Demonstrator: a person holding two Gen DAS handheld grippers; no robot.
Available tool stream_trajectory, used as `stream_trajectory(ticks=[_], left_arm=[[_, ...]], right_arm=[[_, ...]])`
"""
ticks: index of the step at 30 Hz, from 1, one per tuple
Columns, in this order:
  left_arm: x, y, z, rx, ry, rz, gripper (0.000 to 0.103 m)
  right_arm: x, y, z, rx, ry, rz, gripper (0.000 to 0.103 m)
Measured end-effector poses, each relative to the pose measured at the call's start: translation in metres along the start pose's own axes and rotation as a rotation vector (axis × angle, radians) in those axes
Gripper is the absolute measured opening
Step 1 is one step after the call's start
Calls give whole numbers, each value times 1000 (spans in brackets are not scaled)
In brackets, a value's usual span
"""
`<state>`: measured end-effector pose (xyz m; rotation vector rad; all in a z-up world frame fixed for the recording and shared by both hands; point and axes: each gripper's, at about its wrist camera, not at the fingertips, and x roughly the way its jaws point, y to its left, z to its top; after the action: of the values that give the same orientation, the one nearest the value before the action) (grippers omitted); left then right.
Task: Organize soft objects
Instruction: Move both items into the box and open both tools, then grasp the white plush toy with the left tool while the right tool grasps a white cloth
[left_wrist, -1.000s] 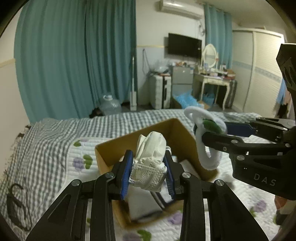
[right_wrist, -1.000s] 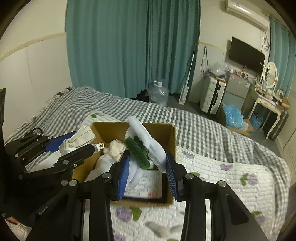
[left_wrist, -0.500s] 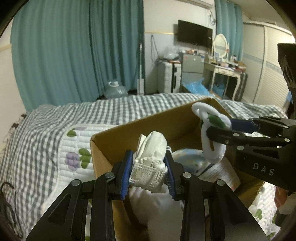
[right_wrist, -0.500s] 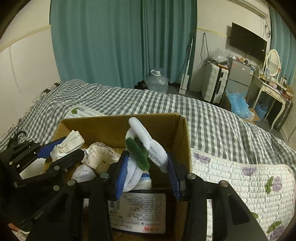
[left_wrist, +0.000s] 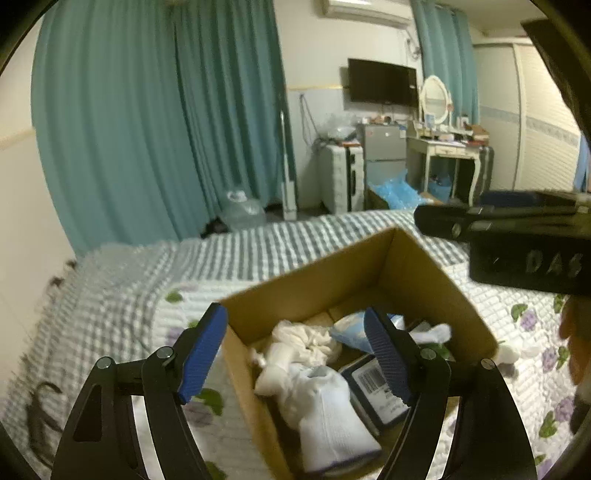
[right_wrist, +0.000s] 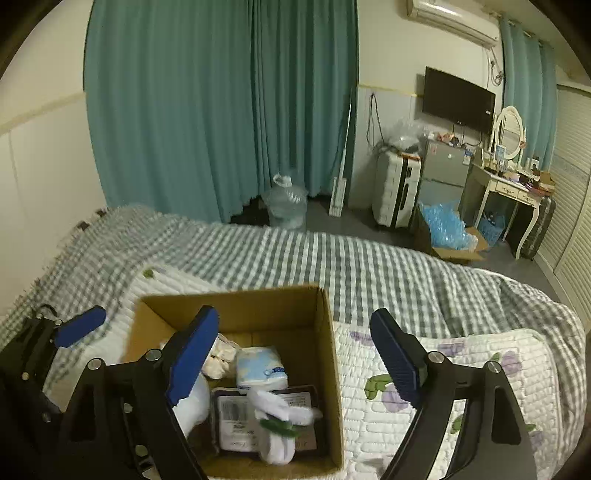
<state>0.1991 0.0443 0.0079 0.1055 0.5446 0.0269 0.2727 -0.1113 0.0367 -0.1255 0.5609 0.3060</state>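
An open cardboard box sits on the quilted bed. My left gripper hovers over its near corner. Its jaws are opening and nothing is between them. Below it lie a crumpled white cloth and a white sock. My right gripper hangs above the same box. Its jaws are also opening and hold nothing. A white sock with a green band lies loose inside, on a dark labelled packet. A blue-and-white pack and a cream lacy cloth lie further in.
The box stands on a white flowered quilt over a grey checked bedspread. Teal curtains, a water jug, a suitcase and a dressing table stand beyond the bed. A dark cable lies at the left.
Both grippers have opened. The left one let go of the white mesh-trimmed bundle, the right one of the green-banded sock; both now lie in the box. Both grippers drew back from it.
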Motion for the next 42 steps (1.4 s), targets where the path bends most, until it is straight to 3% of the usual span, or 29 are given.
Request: stream_trajectory(ticks=[4,12,20,23,28,38,42], left_arm=[[-38,-2,13,-5,-46,9,87],[-127,-16,26,-71,-177,-9,89],[-152,-33,8,-188,-151,-48,89],[-141,-47,-6,-228,-118,-71,89],[-114,-77,-31,-239,-56,-29,89],[-38,-135,-74,-199,128,-39,89],[-6,-151,-88,-179,192,-37,89]], right_arm=[[-54,-2,12,-11,-66,-24,92],[-166,-8,15,-60,-170,-56,101],[-218,-41,-20,-79,-169,-97,101],[-215,-57,-39,-73,-150,-94,101],[-176,-89,-73,-41,-61,-94,101],[-51,-141,-147,-4,167,-17,101],[-12,-151,-164,-4,240,25,94]])
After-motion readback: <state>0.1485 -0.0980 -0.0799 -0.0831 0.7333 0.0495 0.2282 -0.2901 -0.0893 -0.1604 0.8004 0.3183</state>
